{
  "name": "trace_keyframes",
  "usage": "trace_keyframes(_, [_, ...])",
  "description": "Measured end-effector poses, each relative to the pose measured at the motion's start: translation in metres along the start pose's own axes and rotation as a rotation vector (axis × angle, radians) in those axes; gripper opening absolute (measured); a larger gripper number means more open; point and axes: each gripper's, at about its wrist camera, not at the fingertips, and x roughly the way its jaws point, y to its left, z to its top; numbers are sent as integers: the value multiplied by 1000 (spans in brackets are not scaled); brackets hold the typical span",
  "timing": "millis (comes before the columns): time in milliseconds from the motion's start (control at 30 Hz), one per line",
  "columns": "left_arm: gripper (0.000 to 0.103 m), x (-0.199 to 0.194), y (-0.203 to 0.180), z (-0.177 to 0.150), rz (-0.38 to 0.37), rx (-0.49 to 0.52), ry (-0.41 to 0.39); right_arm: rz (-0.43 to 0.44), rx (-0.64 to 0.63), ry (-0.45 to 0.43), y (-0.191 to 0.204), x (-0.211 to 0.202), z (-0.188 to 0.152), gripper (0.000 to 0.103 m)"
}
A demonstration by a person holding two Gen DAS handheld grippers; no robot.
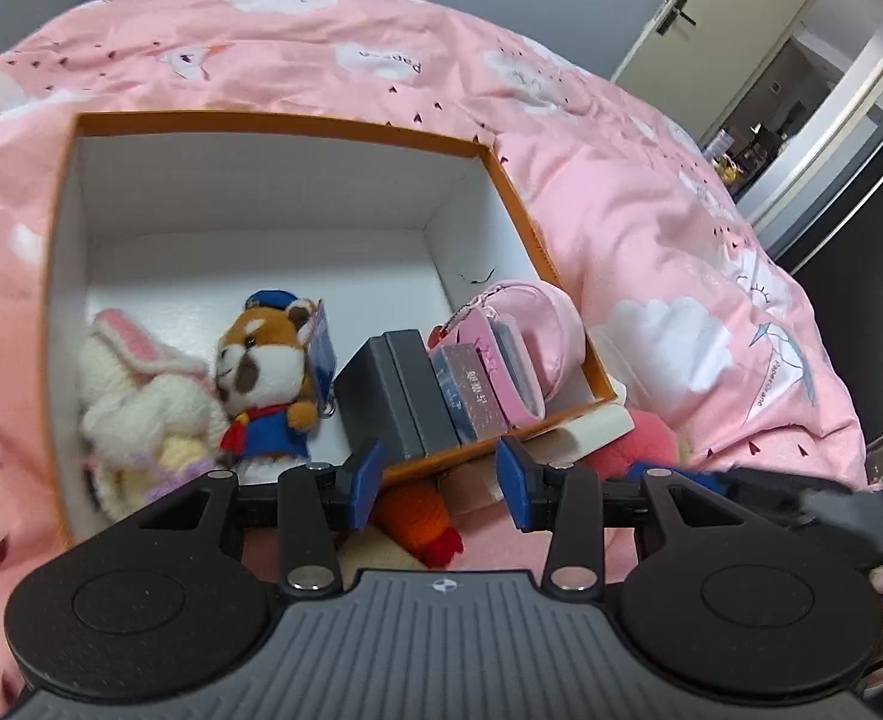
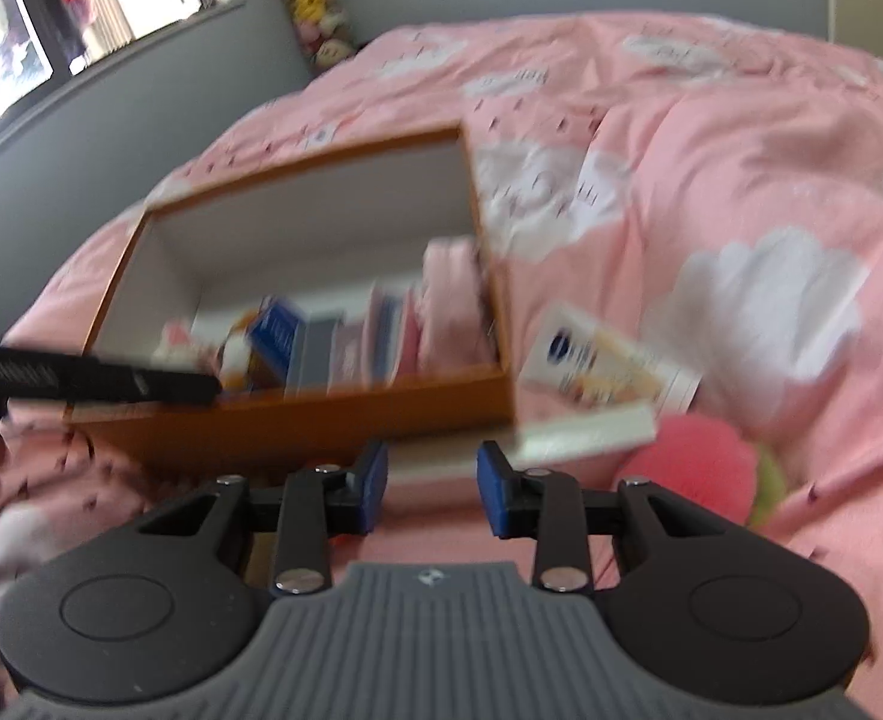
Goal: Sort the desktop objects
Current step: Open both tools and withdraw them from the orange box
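Orange-rimmed, the box (image 1: 63, 192) is sitting on the pink quilt (image 1: 651, 228) and serving as the landmark. Inside it, against its near wall, 2 plush toys, a bunny (image 1: 135, 396) and a raccoon (image 1: 267, 372), are lying left of a row of upright cases (image 1: 399, 396) and a pink pouch (image 1: 537, 324). Just outside its near-right corner, a white carton (image 2: 603, 366), a pink plush (image 2: 693, 456) and an orange plush (image 1: 417, 510) are waiting. The left gripper (image 1: 441, 480) is hovering over the box's near wall, jaws wide and empty; the right gripper (image 2: 432, 489) is likewise gaping, holding nothing. Its view is smearing, so a hurried reach is likely risking a knock against the box wall or a nudge that sends the carton sliding down the soft quilt.
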Motion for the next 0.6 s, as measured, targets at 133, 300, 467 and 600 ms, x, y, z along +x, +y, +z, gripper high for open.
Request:
trace_keyframes(133, [48, -11, -15, -15, 3, 105, 24, 65, -22, 122, 7, 16, -17, 36])
trace_keyframes(300, [50, 10, -20, -38, 100, 208, 129, 133, -24, 244, 12, 37, -29, 36])
trace_keyframes(467, [50, 32, -3, -54, 136, 191, 208, 151, 6, 318, 10, 51, -38, 36])
trace_keyframes(600, [51, 34, 5, -59, 143, 163, 224, 178, 16, 366, 9, 63, -42, 36])
